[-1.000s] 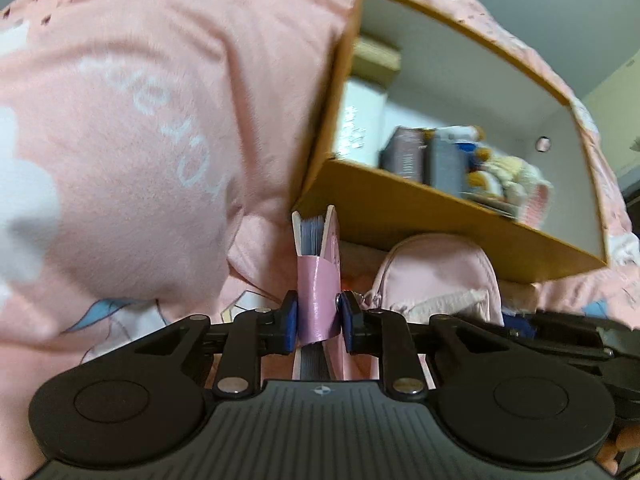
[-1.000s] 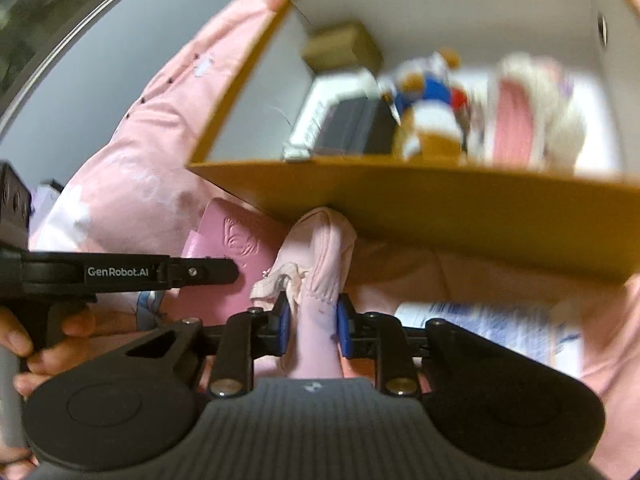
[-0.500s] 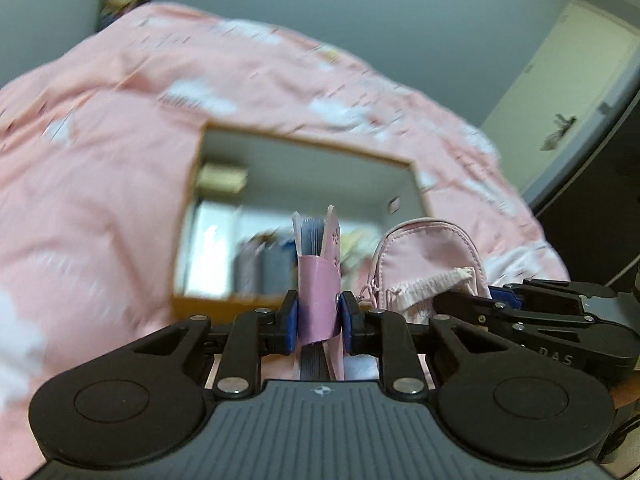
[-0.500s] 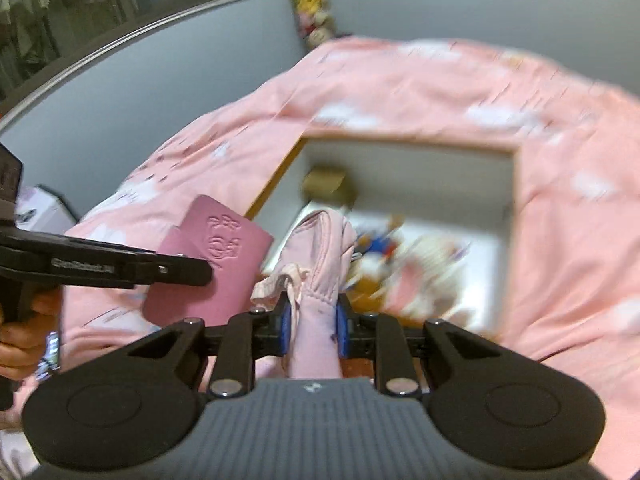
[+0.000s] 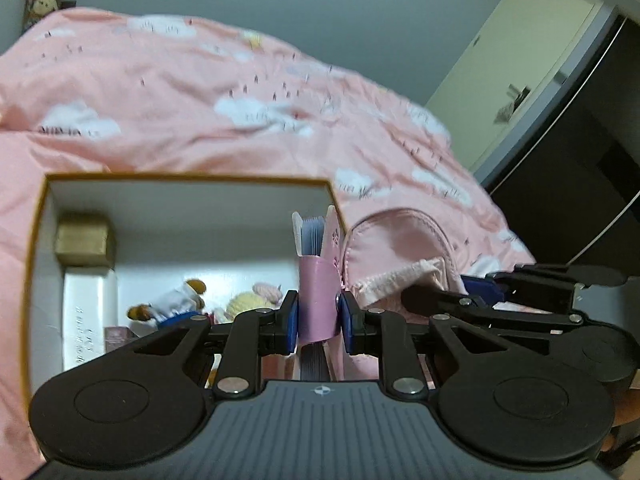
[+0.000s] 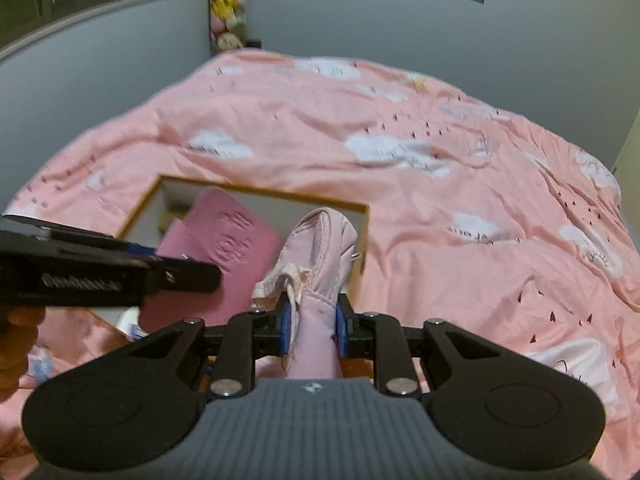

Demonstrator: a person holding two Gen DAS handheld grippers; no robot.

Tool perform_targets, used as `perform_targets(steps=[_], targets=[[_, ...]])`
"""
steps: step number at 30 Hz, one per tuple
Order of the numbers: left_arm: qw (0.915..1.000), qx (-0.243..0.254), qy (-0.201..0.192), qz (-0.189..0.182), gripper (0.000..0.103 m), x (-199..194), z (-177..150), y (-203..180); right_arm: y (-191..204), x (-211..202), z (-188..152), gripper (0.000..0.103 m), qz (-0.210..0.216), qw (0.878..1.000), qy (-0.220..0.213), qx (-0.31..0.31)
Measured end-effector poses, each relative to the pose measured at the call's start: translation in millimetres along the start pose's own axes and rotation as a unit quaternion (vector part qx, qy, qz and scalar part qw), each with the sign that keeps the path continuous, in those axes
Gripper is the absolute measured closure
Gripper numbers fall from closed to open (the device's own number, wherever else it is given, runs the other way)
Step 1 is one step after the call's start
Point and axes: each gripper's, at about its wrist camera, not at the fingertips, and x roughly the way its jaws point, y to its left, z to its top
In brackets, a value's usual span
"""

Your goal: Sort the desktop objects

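My left gripper (image 5: 319,316) is shut on a pink card holder (image 5: 318,280), held on edge with its blue cards showing at the top. In the right wrist view that card holder (image 6: 224,248) hangs over the open box (image 6: 362,236). My right gripper (image 6: 311,320) is shut on a small pink backpack pouch (image 6: 320,248), which also shows beside the card holder in the left wrist view as the pouch (image 5: 396,240). The orange-rimmed white box (image 5: 120,178) lies below both, holding plush toys (image 5: 176,304), a gold cube (image 5: 82,240) and a white carton (image 5: 86,320).
A pink bedspread (image 6: 440,168) with white clouds covers the bed around the box. Stuffed toys (image 6: 226,8) hang in the far corner of the grey wall. A door (image 5: 516,60) and dark furniture (image 5: 580,184) stand at the right. A hand (image 6: 16,336) holds the left tool.
Both grippers rose from close beside the box to above it, so its inside now lies below them. Card holder and pouch stayed gripped throughout.
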Motion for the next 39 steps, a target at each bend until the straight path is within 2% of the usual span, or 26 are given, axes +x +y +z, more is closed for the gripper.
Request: perform_targets(steps=[5,10,14,18,23,28,33,39], targets=[[0.9992,-0.024,0.020,-0.025,0.079,22.5,-5.8,10.4,-0.4,28.1,-1.1,0.080,-0.013,0.999,0.037,-0.005],[0.9973,-0.049,0.031,-0.044,0.079,37.2,-8.9,19.2,-10.2,35.1,2.4,0.080,0.003,0.998,0.062,0.021],[0.9958,-0.063,0.045,-0.050,0.079,44.1,-11.6,25.1,-9.8,40.4,4.5,0.080,0.010,0.997,0.075,0.024],[0.9910,-0.094,0.079,-0.055,0.079,59.4,-18.3,33.3,-4.9,46.4,7.5,0.080,0.020,0.996,0.083,0.032],[0.9892,-0.111,0.076,-0.058,0.079,63.4,-23.7,44.2,-1.1,52.1,7.9,0.080,0.030,0.995,0.089,0.044],[0.9883,-0.122,0.073,-0.057,0.079,62.5,-27.5,55.7,10.6,57.8,9.2,0.080,0.029,0.994,0.100,0.027],[0.9922,-0.108,0.055,-0.030,0.080,50.7,-26.9,51.3,24.8,61.2,10.6,0.081,0.013,0.992,0.121,-0.024],[0.9868,-0.139,0.065,-0.052,0.080,52.1,-29.4,65.3,34.4,72.0,15.9,0.081,0.002,0.986,0.152,-0.073]])
